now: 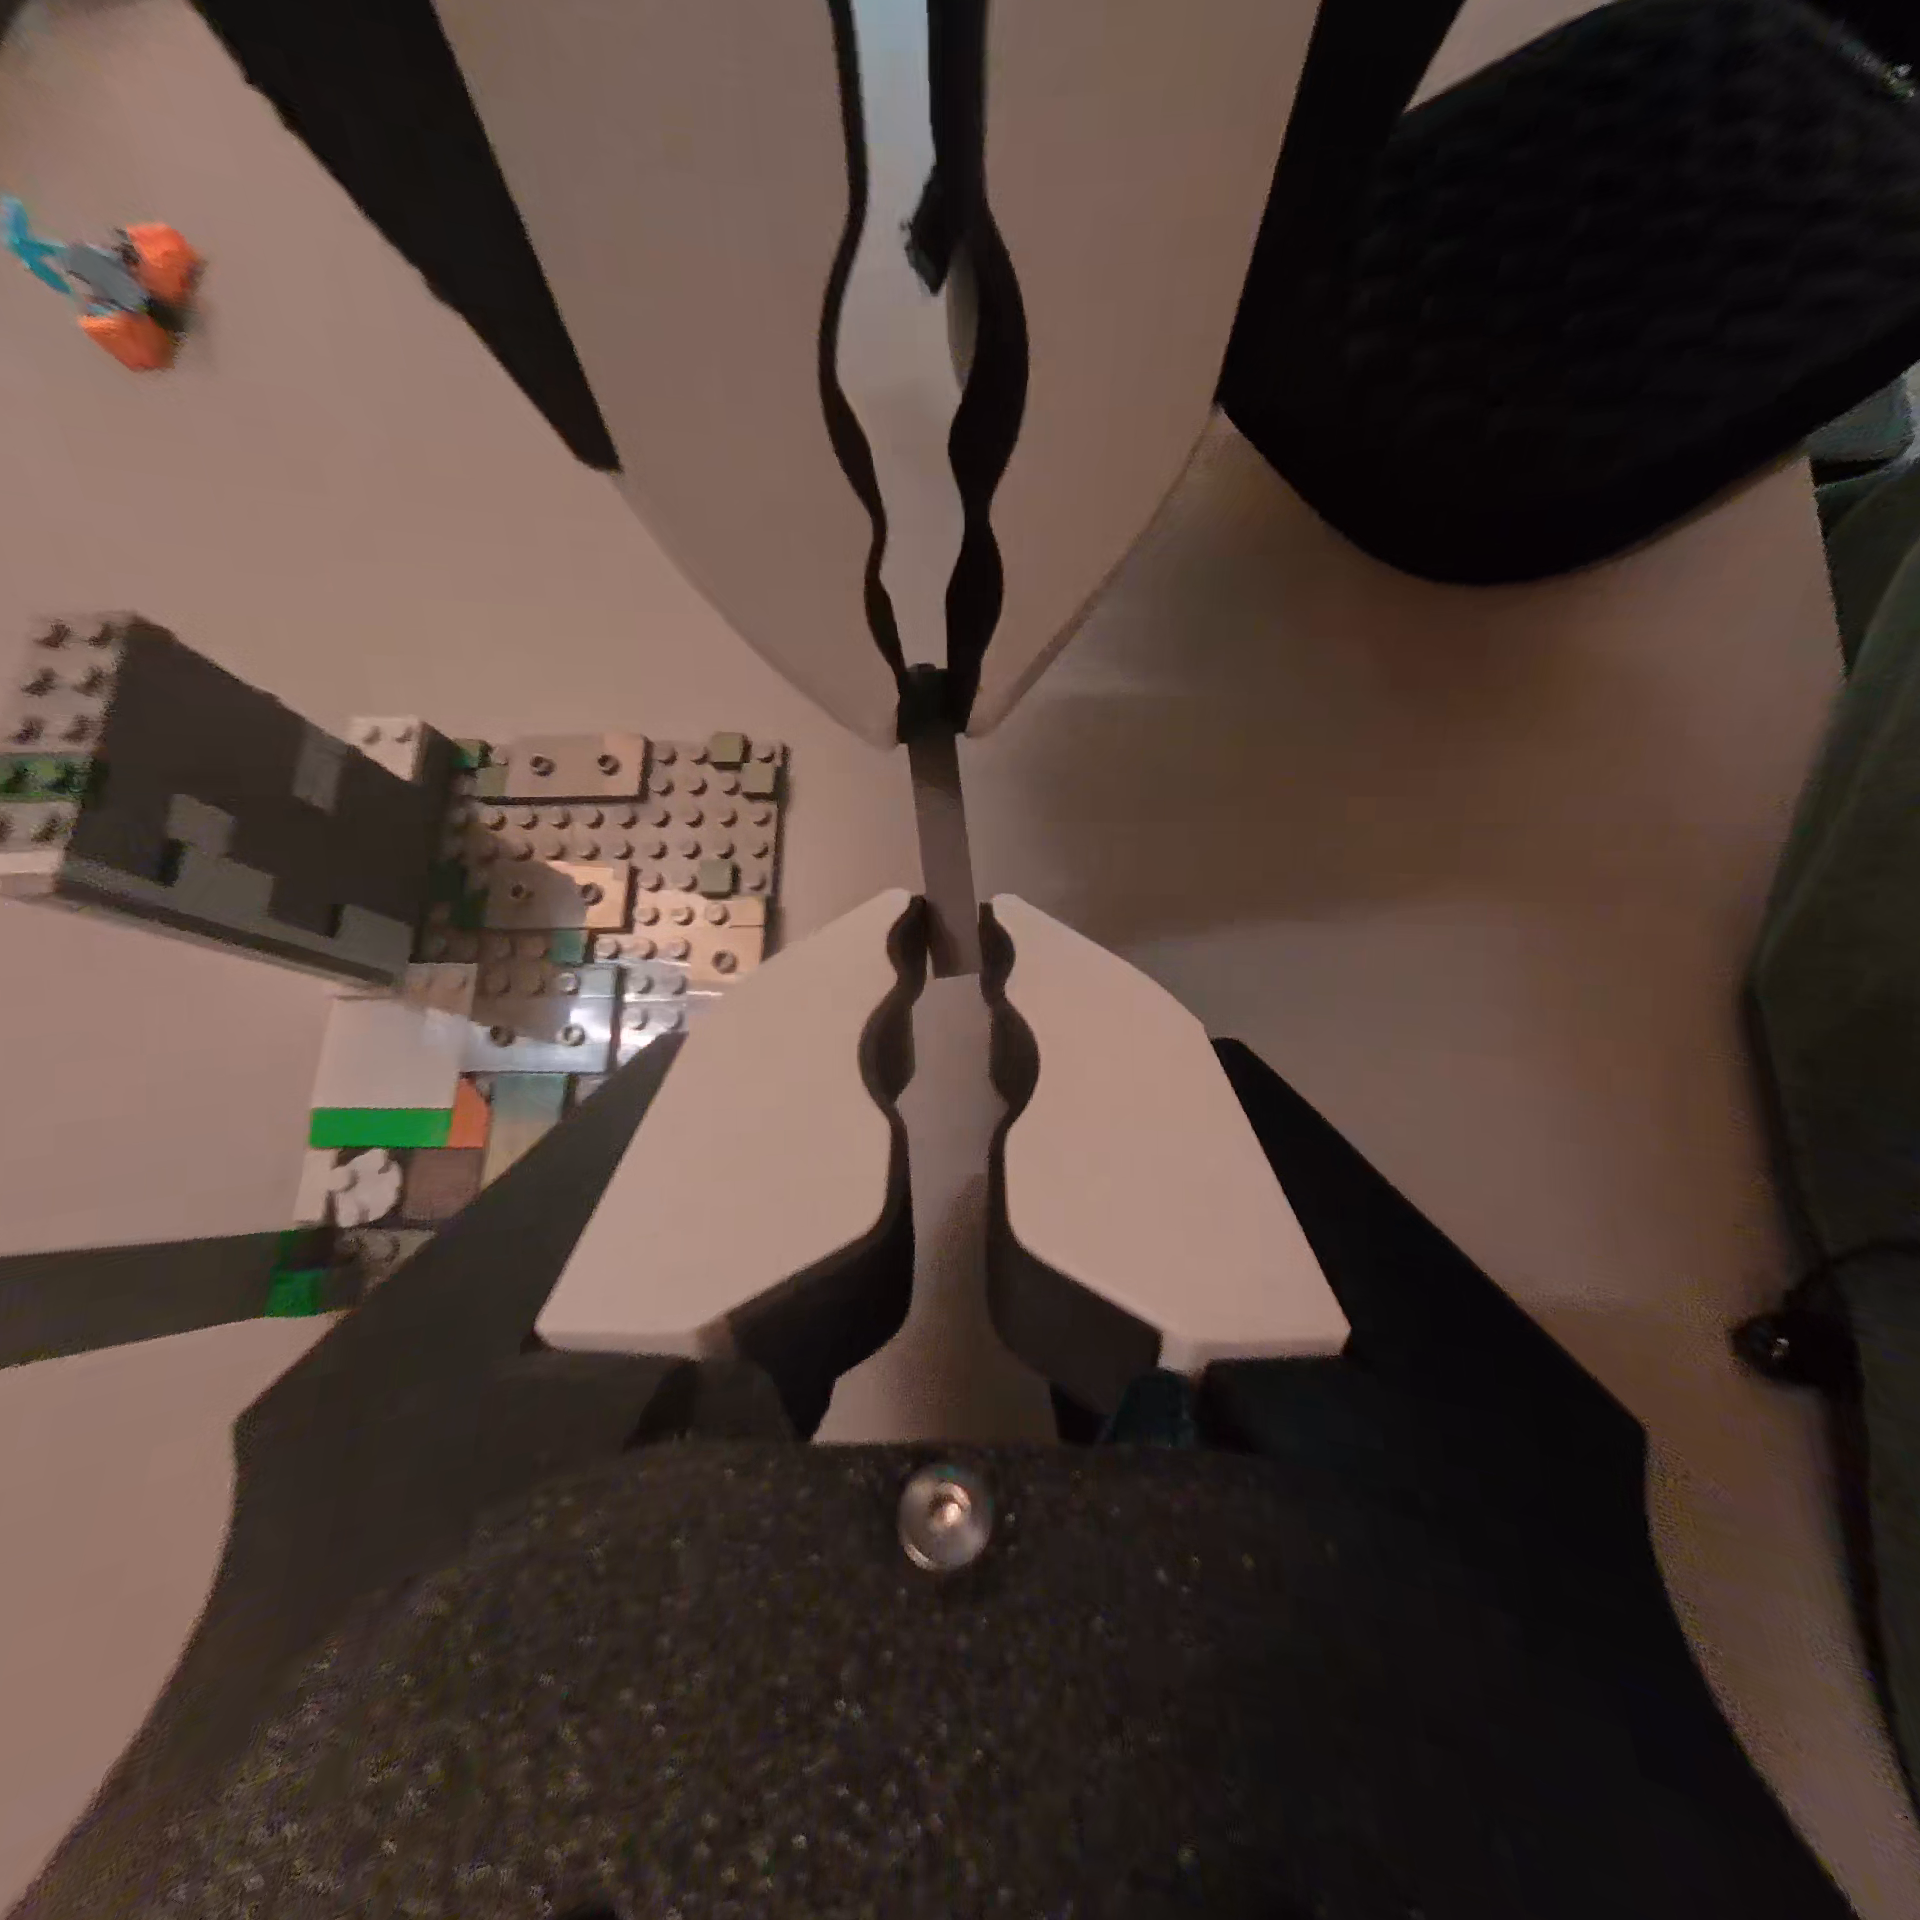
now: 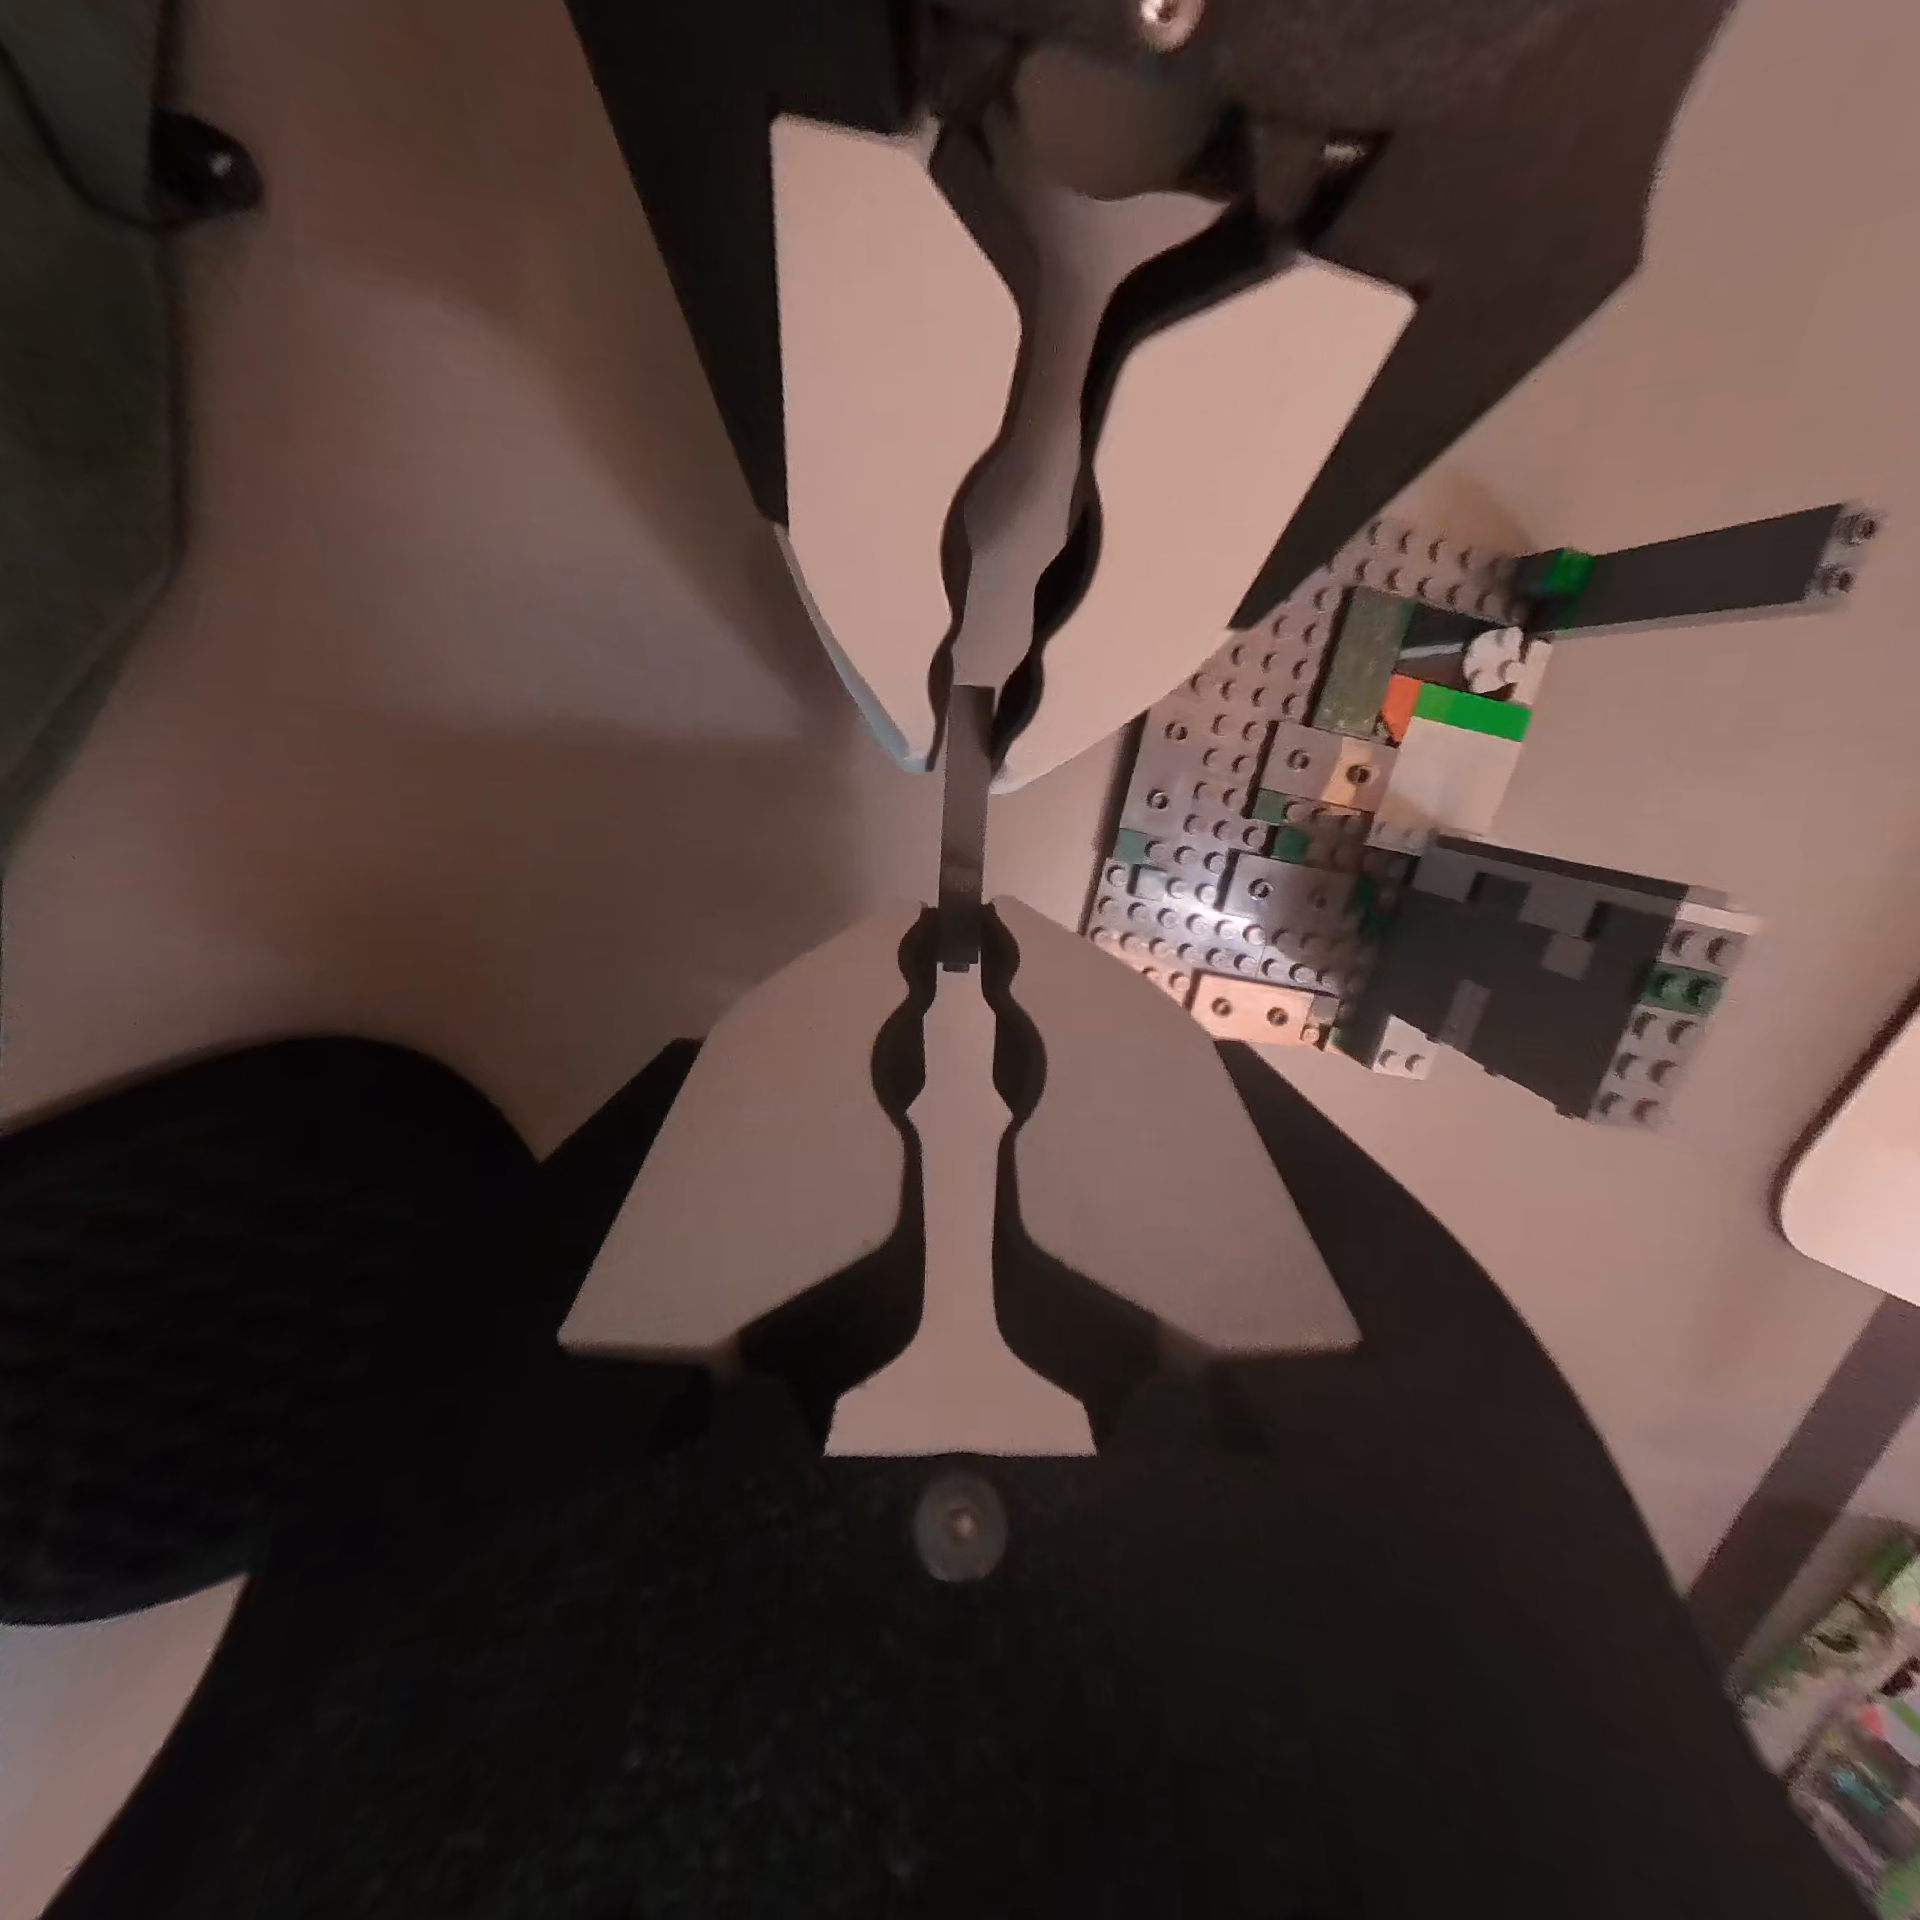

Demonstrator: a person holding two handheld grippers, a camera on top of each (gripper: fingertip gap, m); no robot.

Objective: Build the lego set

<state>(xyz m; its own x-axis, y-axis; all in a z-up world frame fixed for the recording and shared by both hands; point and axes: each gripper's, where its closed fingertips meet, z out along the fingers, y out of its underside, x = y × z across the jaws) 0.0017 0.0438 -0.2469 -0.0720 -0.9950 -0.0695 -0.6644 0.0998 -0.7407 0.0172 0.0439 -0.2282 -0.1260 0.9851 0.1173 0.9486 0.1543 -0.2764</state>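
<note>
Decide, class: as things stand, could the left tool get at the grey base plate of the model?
Probably not yet. The left tool is shut on a thin grey strip that the right tool also grips; the base plate lies uncovered to one side.

Both cameras sit just behind their own tongs and look forward along the fingers, downward onto the pale surface (image 1: 1299, 831). The left wrist view faces the right tongs (image 1: 932, 727) head-on at close range; the right wrist view faces the left tongs (image 2: 966, 748) the same way, so the two look at each other. Both share the thin grey piece (image 1: 948, 862) bridging the two tips, and the lego build (image 1: 623, 894), which lies left of centre in the left view and right of centre in the right view (image 2: 1299, 883).
</note>
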